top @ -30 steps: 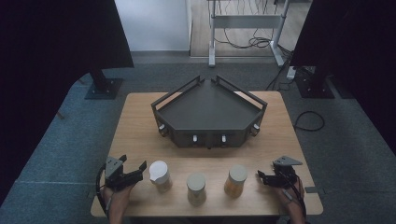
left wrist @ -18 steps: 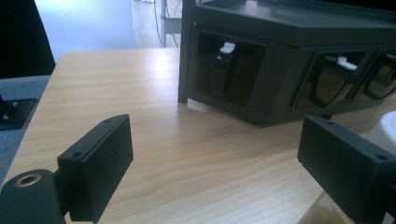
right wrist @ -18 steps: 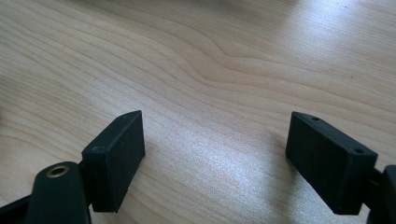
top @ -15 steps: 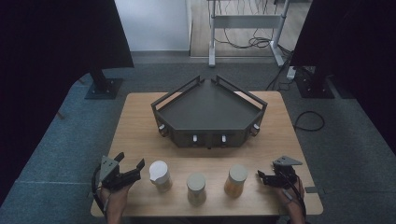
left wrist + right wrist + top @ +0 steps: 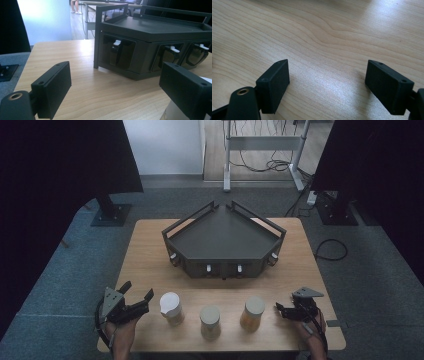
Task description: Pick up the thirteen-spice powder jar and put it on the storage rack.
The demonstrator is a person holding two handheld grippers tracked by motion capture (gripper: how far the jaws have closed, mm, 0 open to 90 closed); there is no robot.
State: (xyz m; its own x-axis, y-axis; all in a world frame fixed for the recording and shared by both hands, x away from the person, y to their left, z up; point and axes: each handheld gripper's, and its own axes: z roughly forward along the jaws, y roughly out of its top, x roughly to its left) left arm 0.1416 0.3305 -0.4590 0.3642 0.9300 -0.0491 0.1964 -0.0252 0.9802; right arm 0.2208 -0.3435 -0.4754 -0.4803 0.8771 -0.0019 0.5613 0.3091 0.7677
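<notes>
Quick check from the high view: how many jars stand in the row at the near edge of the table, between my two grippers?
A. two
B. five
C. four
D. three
D: three jars stand in the row: the white-lidded jar, the middle jar and the right jar, between the left gripper and the right gripper.

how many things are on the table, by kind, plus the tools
Jars: 3, in a row along the near edge: left jar, middle jar, right jar
Dark angular tray stand: 1
Hand-held tools: 2, left tool and right tool, both open with nothing between the jaws
Total: 6
</notes>
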